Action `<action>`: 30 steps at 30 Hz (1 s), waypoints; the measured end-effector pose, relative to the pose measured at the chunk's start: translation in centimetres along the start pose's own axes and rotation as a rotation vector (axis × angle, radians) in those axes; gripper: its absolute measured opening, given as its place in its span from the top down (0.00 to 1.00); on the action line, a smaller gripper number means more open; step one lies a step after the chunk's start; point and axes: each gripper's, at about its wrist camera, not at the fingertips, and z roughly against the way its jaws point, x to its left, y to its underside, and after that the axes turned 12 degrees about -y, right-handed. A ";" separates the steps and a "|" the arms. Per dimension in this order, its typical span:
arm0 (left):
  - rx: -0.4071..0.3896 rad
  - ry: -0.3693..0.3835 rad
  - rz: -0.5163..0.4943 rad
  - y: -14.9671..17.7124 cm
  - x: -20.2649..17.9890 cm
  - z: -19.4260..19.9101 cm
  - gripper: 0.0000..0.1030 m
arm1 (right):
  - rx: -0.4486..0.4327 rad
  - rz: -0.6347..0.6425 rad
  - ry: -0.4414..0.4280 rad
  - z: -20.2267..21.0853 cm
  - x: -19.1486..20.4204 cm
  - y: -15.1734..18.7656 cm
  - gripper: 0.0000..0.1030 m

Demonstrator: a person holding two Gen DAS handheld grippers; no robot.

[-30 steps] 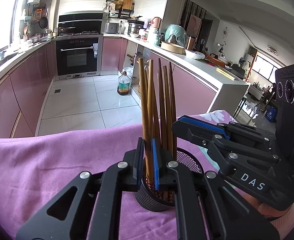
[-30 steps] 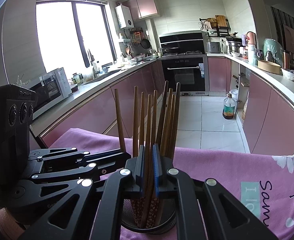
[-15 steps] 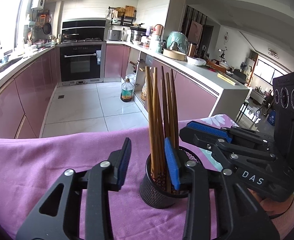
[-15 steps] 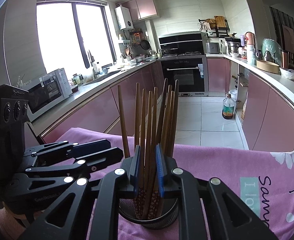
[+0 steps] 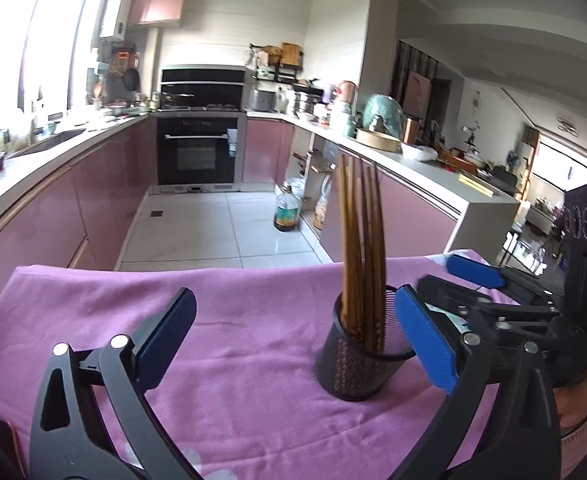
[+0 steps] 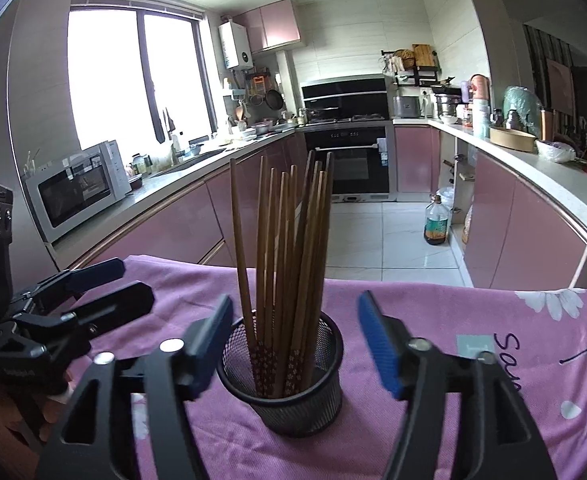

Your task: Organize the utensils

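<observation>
Chopsticks (image 6: pixel 289 264) stand bunched in the black mesh cup (image 6: pixel 289 384) near the middle of the purple cloth (image 5: pixel 233 308). I've let go on both sides: left gripper (image 5: pixel 293 340), pinching sticks a second ago, now gapes wide, holding nothing; right gripper (image 6: pixel 293 344) likewise spread, straddling the cup, empty. Sticks stay upright unaided, so I judge sorting finished.

Left hand-held gripper (image 5: pixel 293 344), matte blk linkage arms, silver rivets, blue ribbed finger pads (image 5: pixel 425 344), right hand-held gripper (image 6: pixel 297 344) same build, blk camera block w/ round lenses, pink sleeve cuff (image 5: pixel 577 432), bare skin
</observation>
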 end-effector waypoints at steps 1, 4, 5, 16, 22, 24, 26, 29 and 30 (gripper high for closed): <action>-0.002 -0.011 0.007 0.3 0.4 0.4 0.05 | -0.007 -0.003 0.002 0.3 0.0 0.1 0.29; -0.012 -0.038 0.027 1.2 1.6 1.6 0.05 | -0.023 0.008 0.015 1.0 0.6 1.0 0.16; -0.014 -0.048 0.032 1.5 1.9 2.0 0.05 | -0.027 0.020 0.022 1.2 0.9 1.3 0.13; -0.065 -0.170 0.042 4.6 3.7 5.6 0.05 | -0.086 0.089 0.062 3.5 3.5 5.1 0.06; -0.092 -0.204 0.046 5.9 3.8 6.8 0.05 | -0.102 0.114 0.049 3.9 5.0 6.0 0.06; -0.093 -0.205 0.047 6.2 3.9 7.1 0.05 | -0.104 0.128 0.052 3.9 5.6 6.3 0.06; -0.102 -0.212 0.046 6.4 3.7 7.3 0.05 | -0.110 0.133 0.051 3.9 6.0 6.4 0.06; -0.120 -0.212 0.050 6.8 3.9 8.0 0.05 | -0.118 0.130 0.046 4.1 6.3 6.6 0.06; -0.123 -0.211 0.053 7.0 3.9 8.1 0.05 | -0.114 0.129 0.047 4.0 6.4 6.7 0.06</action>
